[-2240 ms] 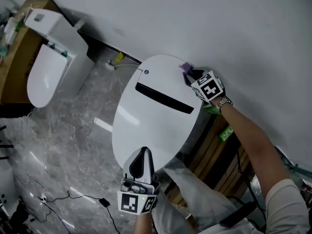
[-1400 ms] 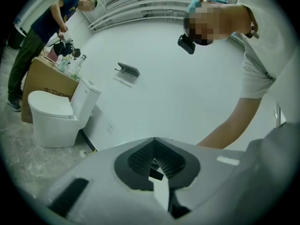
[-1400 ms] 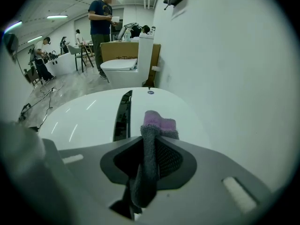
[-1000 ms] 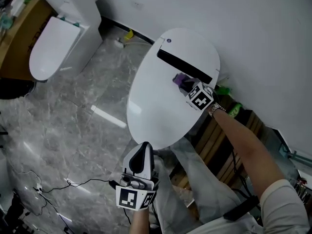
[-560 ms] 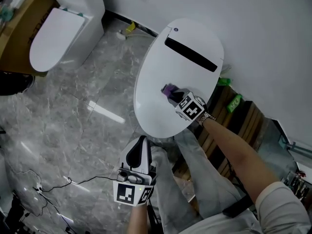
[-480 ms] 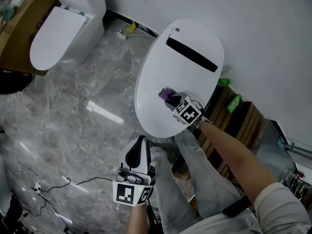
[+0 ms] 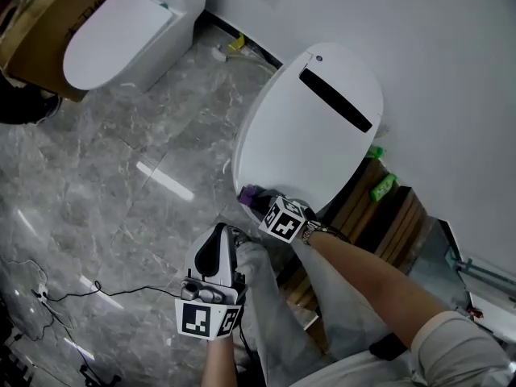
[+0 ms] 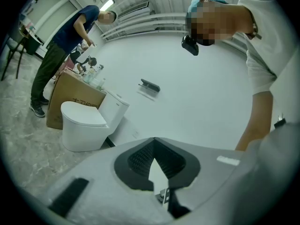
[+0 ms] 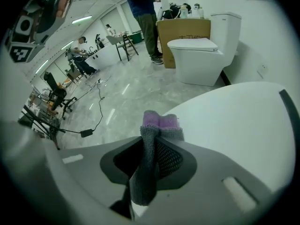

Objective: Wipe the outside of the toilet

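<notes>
- The toilet's closed lid (image 7: 310,135) sits close to the wall, just ahead of the person. The purple-and-grey cloth (image 7: 248,193) now meets the lid's front rim, the edge nearest the person.
- About two seconds ago the cloth was at the back of the lid, beside the dark slot (image 7: 334,99). Since then it has been drawn forward across the top to the front edge.
- The right gripper (image 7: 260,204) has its fingers clamped on the cloth, which sticks out past the tips.
- The left gripper (image 7: 216,239) is low over the marble floor (image 7: 105,176), near the toilet's front. Its fingers are closed on nothing and it takes no part in the wipe.
- That looks like one stroke of the lid finished. The front rim, the sides and the base probably still need wiping.
- A second toilet (image 7: 121,35) stands well apart, farther along the wall.
</notes>
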